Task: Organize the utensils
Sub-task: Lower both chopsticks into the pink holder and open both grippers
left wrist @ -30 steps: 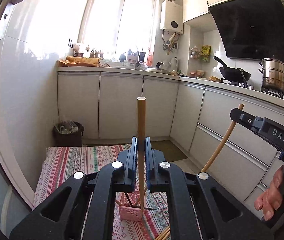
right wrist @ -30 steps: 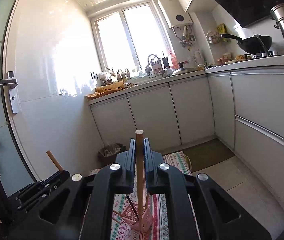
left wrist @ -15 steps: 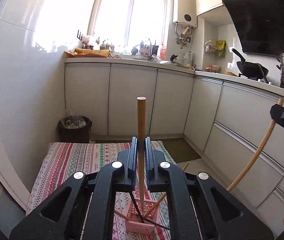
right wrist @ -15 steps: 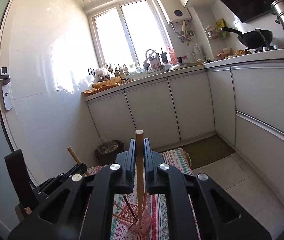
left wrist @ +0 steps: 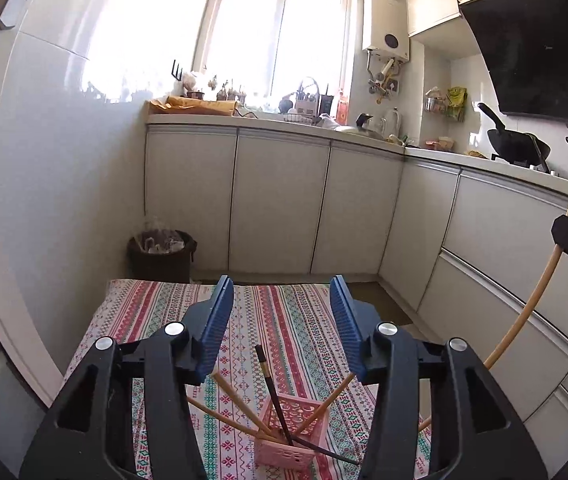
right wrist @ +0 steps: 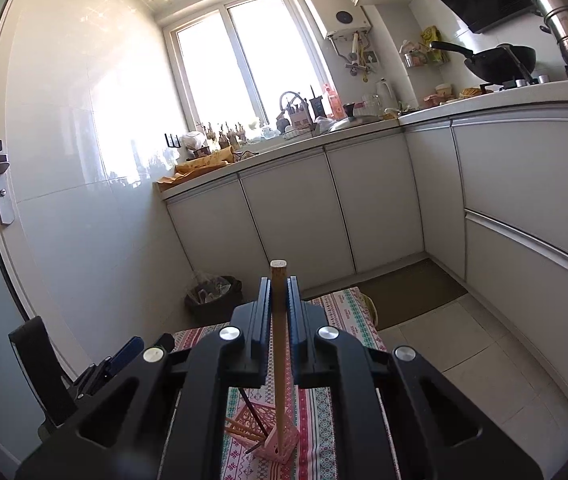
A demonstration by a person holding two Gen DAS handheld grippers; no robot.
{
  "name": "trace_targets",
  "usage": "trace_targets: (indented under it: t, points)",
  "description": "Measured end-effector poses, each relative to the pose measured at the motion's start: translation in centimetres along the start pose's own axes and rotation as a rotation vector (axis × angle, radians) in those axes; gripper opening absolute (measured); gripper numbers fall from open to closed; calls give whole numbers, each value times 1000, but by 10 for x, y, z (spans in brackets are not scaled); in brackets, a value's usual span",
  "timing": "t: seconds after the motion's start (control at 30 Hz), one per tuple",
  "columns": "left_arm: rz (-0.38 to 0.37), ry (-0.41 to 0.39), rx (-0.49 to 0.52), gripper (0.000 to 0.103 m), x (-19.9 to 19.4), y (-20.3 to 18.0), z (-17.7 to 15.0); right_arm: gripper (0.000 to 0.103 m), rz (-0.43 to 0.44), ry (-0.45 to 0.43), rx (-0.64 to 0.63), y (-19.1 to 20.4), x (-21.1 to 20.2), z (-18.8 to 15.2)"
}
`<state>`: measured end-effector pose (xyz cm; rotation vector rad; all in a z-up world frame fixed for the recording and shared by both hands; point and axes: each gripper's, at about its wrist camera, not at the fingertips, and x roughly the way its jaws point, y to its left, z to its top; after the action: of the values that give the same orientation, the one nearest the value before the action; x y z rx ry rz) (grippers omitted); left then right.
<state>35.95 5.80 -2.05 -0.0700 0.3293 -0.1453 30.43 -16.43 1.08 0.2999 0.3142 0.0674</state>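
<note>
The striped cloth (left wrist: pixel 156 300) fills the table, the pink holder (left wrist: pixel 290 438) standing on it below both grippers. The left gripper (left wrist: pixel 280 320) gapes wide, released, with nothing between its jaws. The right gripper (right wrist: pixel 279 316) is clenched on a wooden chopstick (right wrist: pixel 279 344), its long axis upright, the tip directly over the holder. No writing is legible.

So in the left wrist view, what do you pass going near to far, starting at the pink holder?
pink holder → striped cloth → trash bin → white cabinets → countertop → window
</note>
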Motion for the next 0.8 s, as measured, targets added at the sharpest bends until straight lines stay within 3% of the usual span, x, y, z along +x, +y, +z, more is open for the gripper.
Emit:
trace_targets:
  t: [0.47, 0.7, 0.8]
  points:
    - [38, -20, -33, 49, -23, 18, 11, 8, 20, -23, -26, 25, 8, 5]
    - [71, -57, -72, 51, -37, 36, 18, 8, 19, -17, -58, 38, 41, -10]
    - [87, -102, -90, 57, -53, 45, 24, 8, 21, 13, -59, 35, 63, -23]
